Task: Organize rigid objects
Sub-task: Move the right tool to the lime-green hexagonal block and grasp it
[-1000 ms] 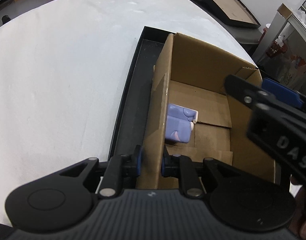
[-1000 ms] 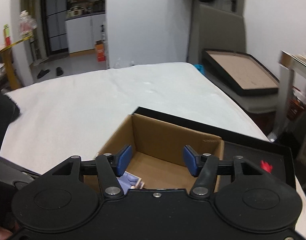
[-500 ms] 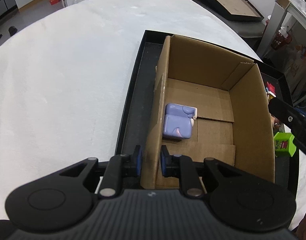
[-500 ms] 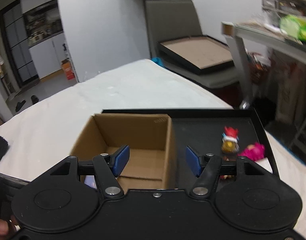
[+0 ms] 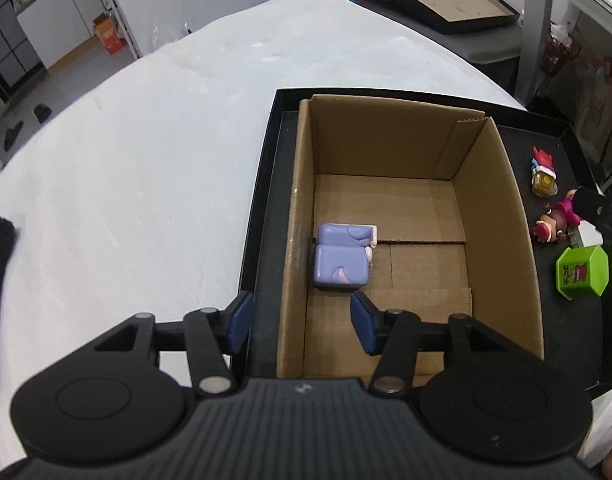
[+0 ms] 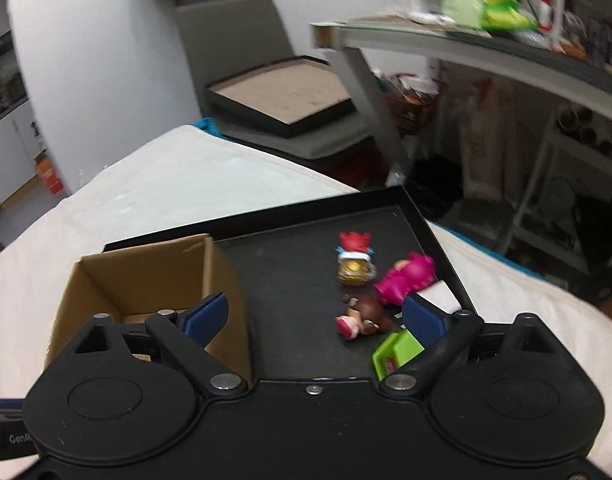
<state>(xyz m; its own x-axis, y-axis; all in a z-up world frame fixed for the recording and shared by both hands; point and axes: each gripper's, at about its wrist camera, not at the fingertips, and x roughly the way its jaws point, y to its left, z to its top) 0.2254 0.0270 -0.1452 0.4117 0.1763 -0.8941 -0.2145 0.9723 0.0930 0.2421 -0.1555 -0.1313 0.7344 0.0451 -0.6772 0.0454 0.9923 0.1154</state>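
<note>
An open cardboard box [image 5: 493, 200] stands in a black tray [image 5: 266, 184] on a white cloth. A purple toy [image 5: 341, 258] lies on the box floor by its left wall. My left gripper [image 5: 302, 324] straddles that wall with its jaws opening and its pads off the cardboard. On the tray right of the box lie a red and gold figure [image 6: 355, 258], a pink figure [image 6: 405, 278], a brown-haired doll [image 6: 361, 318] and a green block [image 6: 393, 354]. My right gripper [image 6: 313, 318] hovers over the tray between box and toys, its jaws opening wide around nothing.
The white cloth-covered surface [image 5: 146, 160] spreads to the left of the tray. A second black tray with a brown inside [image 6: 282, 96] leans on a grey chair behind. A cluttered desk [image 6: 485, 44] stands at the right.
My left gripper has let go of the box's left wall, opened and pulled back a little. My right gripper has swung right, from over the box to the toys, and opened wider.
</note>
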